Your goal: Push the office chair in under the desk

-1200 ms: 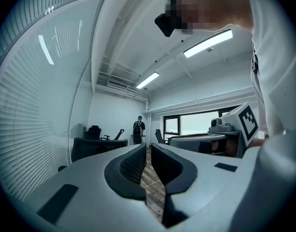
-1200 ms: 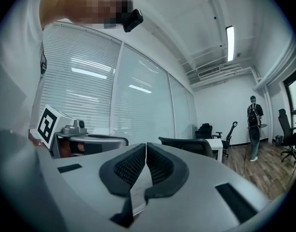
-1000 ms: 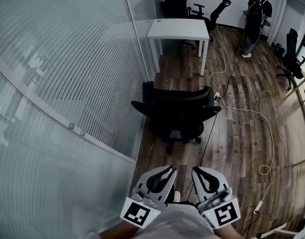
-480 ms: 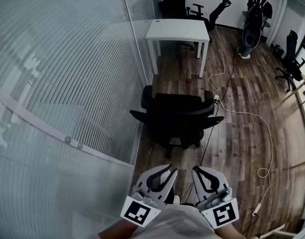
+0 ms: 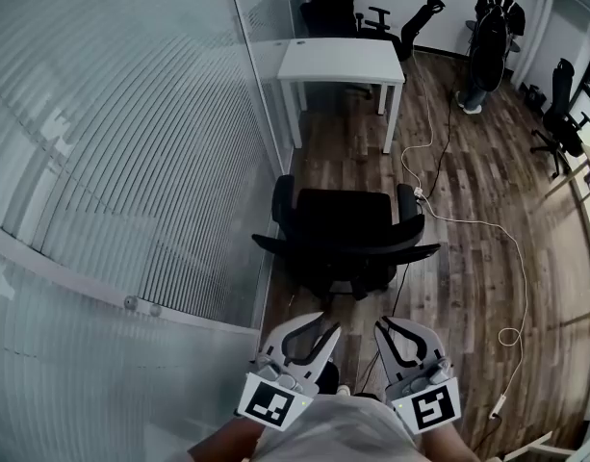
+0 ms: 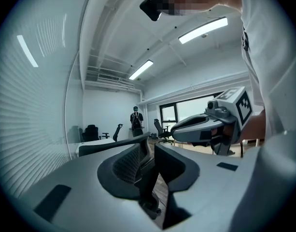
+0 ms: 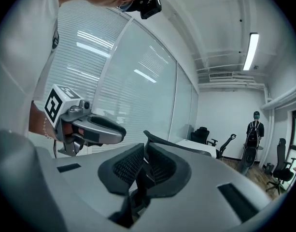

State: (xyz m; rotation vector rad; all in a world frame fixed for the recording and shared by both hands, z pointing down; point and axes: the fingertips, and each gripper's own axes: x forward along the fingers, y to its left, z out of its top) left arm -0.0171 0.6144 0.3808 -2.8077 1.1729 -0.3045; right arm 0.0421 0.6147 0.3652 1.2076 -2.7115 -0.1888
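Black wheeled office chair (image 5: 345, 234) is shown at 12 o'clock; left gripper (image 5: 328, 323) jaws, empty, have just been opening; right gripper (image 5: 384, 325) jaws are pressed together.

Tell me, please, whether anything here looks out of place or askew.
The chair stands alone on the open floor, well clear of the desk instead of tucked under it. A loose white cable snakes across the floor just beside it, where the chair might roll onto it. Nothing looks spilled or damaged.

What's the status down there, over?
Left gripper just opening, empty; right gripper shut, empty. Office chair short of the desk, untouched. White cable trailing beside chair.
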